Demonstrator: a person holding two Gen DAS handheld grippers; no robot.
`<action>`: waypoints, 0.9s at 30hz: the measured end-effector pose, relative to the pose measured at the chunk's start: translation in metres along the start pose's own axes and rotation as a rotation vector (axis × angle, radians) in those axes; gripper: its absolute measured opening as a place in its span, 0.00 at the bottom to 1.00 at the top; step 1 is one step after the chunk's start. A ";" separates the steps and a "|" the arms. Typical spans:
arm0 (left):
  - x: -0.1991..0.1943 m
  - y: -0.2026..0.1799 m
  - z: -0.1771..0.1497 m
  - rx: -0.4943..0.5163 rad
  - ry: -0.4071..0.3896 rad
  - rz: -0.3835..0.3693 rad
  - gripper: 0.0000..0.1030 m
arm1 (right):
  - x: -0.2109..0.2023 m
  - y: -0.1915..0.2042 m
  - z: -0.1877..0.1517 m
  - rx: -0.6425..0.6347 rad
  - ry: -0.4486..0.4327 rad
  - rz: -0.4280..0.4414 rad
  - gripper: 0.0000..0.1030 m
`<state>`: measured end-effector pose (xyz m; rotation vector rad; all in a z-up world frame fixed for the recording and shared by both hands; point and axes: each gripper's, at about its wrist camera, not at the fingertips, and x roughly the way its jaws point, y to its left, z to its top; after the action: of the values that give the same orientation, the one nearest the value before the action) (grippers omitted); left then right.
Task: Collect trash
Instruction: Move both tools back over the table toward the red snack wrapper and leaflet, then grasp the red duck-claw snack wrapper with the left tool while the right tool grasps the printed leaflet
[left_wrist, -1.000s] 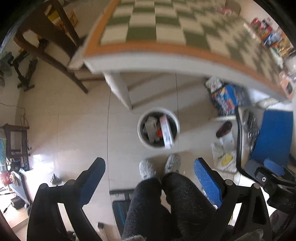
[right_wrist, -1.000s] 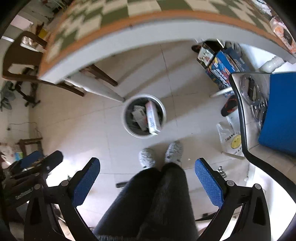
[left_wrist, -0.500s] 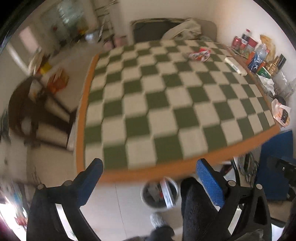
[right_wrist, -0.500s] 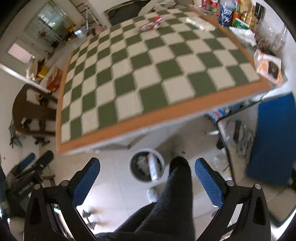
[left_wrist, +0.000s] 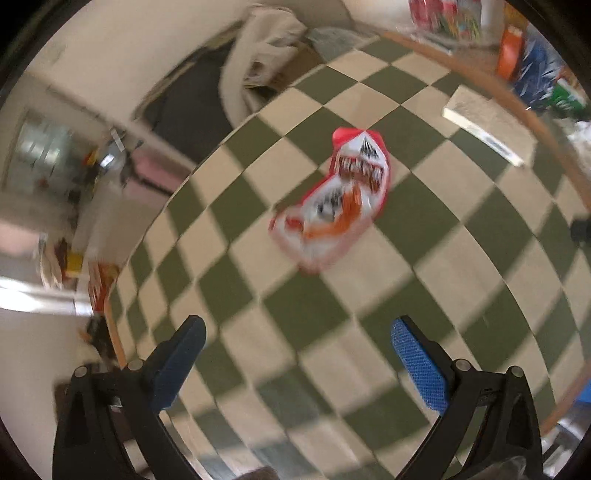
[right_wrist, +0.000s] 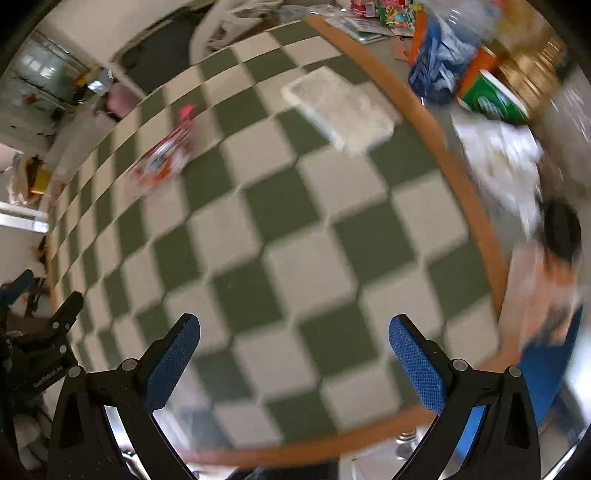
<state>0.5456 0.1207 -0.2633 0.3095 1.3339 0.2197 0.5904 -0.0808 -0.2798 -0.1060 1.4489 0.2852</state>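
Observation:
A crumpled red, white and orange snack wrapper (left_wrist: 334, 201) lies on the green-and-white checkered tabletop (left_wrist: 306, 306), ahead of my left gripper (left_wrist: 295, 343), which is open and empty above the table. The same wrapper (right_wrist: 166, 157) shows far left in the right wrist view. A flat whitish packet (right_wrist: 340, 110) lies near the table's right edge; in the left wrist view the packet (left_wrist: 484, 123) is at upper right. My right gripper (right_wrist: 293, 343) is open with nothing between its fingers. The left gripper's body (right_wrist: 40, 347) shows at the left edge. Both views are motion-blurred.
Bottles, boxes and bags (right_wrist: 480, 70) crowd the strip beyond the table's orange border (right_wrist: 443, 147) on the right, with crumpled white paper (right_wrist: 506, 162) and a dark round object (right_wrist: 561, 229). A white bag (left_wrist: 266, 55) sits past the far end of the table.
Both grippers swung up from the floor bin and the person's legs to over the checkered table. The bin has left view; the wrapper and packet are now close ahead.

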 end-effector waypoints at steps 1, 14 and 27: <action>0.013 -0.001 0.017 0.038 0.016 0.000 1.00 | 0.012 -0.005 0.030 0.000 0.005 -0.031 1.00; 0.101 -0.033 0.081 0.446 0.193 -0.137 0.99 | 0.128 -0.022 0.184 -0.078 0.147 -0.103 1.00; 0.096 -0.015 0.036 -0.052 0.327 -0.361 0.73 | 0.132 0.002 0.162 -0.103 0.141 -0.007 0.88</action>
<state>0.6021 0.1351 -0.3491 -0.0176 1.6777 -0.0005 0.7585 -0.0230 -0.3904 -0.2185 1.5733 0.3528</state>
